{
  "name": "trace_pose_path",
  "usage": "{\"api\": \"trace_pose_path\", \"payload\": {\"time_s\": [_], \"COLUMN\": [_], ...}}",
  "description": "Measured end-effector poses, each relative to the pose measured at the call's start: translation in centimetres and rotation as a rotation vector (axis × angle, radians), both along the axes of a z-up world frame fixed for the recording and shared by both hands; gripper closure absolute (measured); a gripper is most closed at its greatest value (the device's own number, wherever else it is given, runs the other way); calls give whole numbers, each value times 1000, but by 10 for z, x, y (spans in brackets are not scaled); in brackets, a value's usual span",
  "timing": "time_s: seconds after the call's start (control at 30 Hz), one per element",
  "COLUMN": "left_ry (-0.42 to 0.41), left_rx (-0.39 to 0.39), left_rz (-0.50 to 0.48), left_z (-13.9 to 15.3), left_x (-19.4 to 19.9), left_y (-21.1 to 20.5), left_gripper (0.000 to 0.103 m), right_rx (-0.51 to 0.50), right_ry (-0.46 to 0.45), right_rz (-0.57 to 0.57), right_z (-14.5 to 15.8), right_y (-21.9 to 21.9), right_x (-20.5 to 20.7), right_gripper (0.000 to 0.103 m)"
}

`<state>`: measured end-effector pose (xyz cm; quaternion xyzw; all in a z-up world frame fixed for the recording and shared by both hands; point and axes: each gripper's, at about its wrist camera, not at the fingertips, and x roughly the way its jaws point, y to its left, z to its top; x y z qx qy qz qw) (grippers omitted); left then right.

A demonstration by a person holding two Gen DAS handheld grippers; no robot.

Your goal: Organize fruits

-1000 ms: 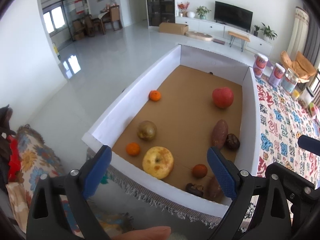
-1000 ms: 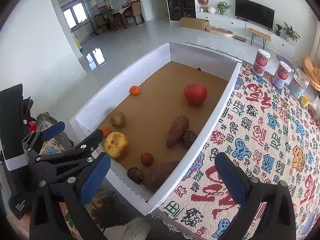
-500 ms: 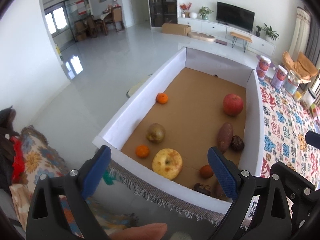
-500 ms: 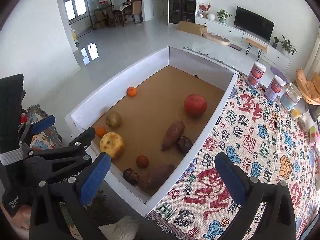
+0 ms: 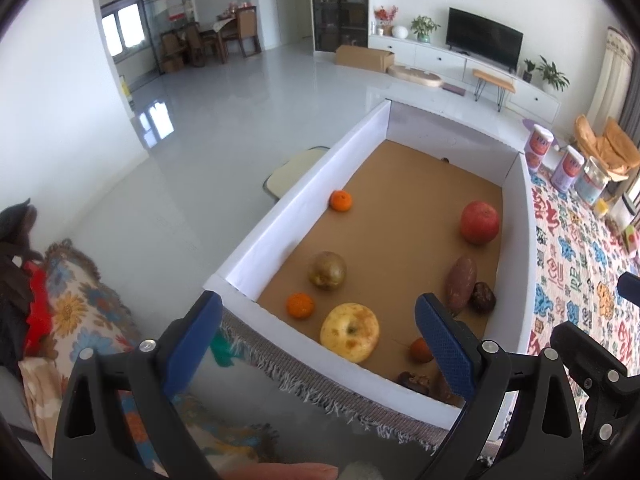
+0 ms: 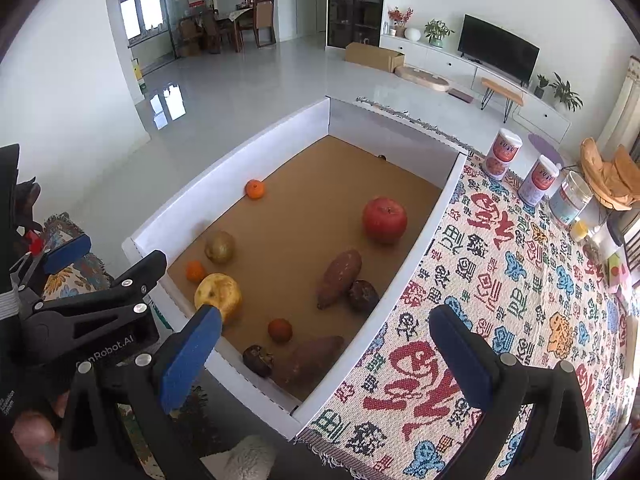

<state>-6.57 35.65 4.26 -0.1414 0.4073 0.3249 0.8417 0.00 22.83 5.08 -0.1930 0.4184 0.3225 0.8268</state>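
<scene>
While both claws hang wide apart and hold nothing, the left gripper [image 5: 318, 330] frames the yellow apple [image 5: 349, 337] at lower centre of its view, inside the near end of the white-walled box [image 5: 288, 216]. Just left of that apple lies a small orange [image 5: 299, 304], with a red apple [image 5: 479, 222] toward the upper right. Seen from the right wrist, the right gripper [image 6: 324, 346] straddles the box's near right wall, the sweet potato [image 6: 310, 360] lying between its fingers.

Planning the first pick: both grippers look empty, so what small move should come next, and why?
Probably lower the open left gripper toward the yellow apple. It is the fruit nearest that gripper, just inside the white box and clear of its neighbours. The right gripper is also open and holds nothing.
</scene>
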Motion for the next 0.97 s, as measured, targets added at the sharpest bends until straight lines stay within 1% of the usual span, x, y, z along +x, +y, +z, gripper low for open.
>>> {"api": "trace_pose_path", "payload": {"time_s": [0.13, 0.4, 0.8, 0.87, 0.97], "left_ry": [4, 17, 30, 22, 24], "left_rx": [-3, -3, -1, -6, 10], "left_rz": [0, -6, -13, -13, -8], "left_z": [-1, -3, -7, -7, -6], "left_x": [2, 7, 8, 7, 6], "left_y": [1, 1, 2, 2, 0], "left_gripper": [5, 5, 5, 5, 5], "right_rx": [-11, -32, -44, -45, -43], "right_ry": [-16, -78, -80, -79, -76], "right_rz": [-11, -27, -28, -28, -29], "right_z": [2, 6, 2, 2, 1], "right_y": [1, 0, 0, 0, -1], "right_x": [0, -3, -1, -1, -1], "right_gripper": [0, 0, 0, 0, 0]}}
